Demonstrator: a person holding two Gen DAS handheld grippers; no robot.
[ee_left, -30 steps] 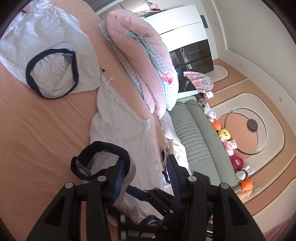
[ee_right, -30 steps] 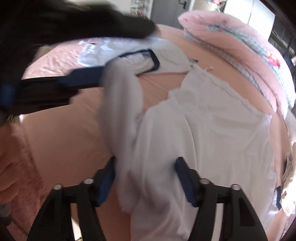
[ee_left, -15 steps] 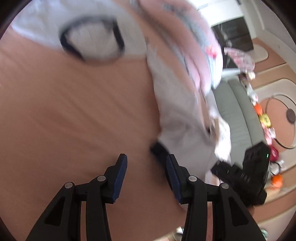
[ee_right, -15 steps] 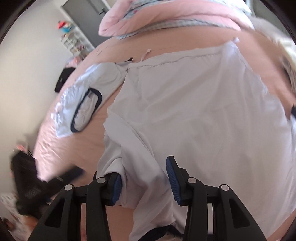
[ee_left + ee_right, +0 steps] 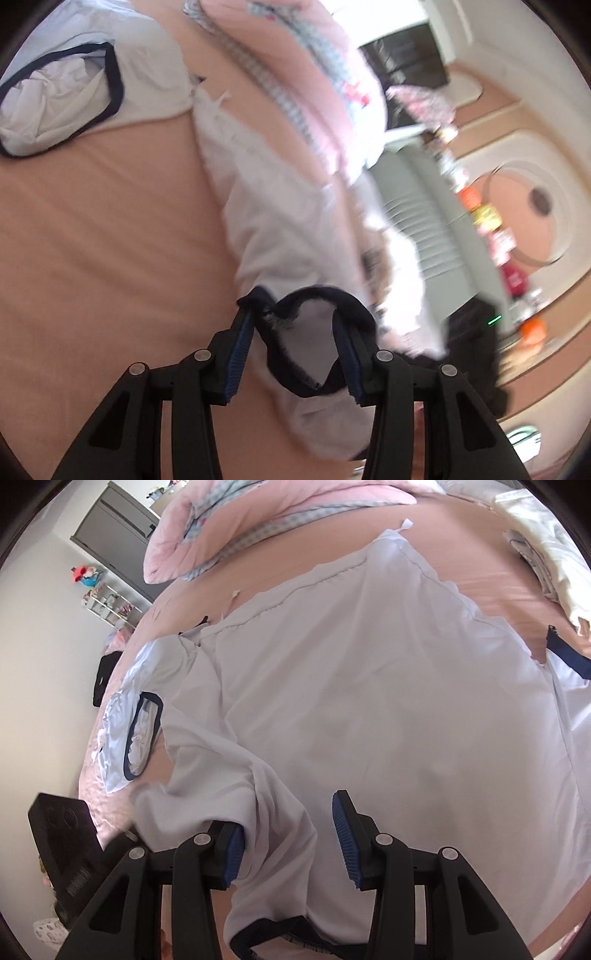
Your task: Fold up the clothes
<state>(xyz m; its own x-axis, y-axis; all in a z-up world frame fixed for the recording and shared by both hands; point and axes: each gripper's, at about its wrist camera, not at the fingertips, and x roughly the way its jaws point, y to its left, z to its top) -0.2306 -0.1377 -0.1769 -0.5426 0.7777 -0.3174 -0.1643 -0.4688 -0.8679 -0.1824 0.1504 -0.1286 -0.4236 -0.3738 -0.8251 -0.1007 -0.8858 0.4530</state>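
Right wrist view gives the whole pale shirt (image 5: 388, 686) spread flat on the pink bed (image 5: 498, 594), hem at the far end, long axis running near to far. Left wrist view shows only a narrow strip of it, plus a grey sofa (image 5: 424, 221) on the right. Left tongs (image 5: 295, 347) stand half open with the navy sleeve cuff (image 5: 321, 295) looped loosely between the fingers. Right tongs (image 5: 288, 842), half open, have a sleeve fold draped between, not visibly pinched.
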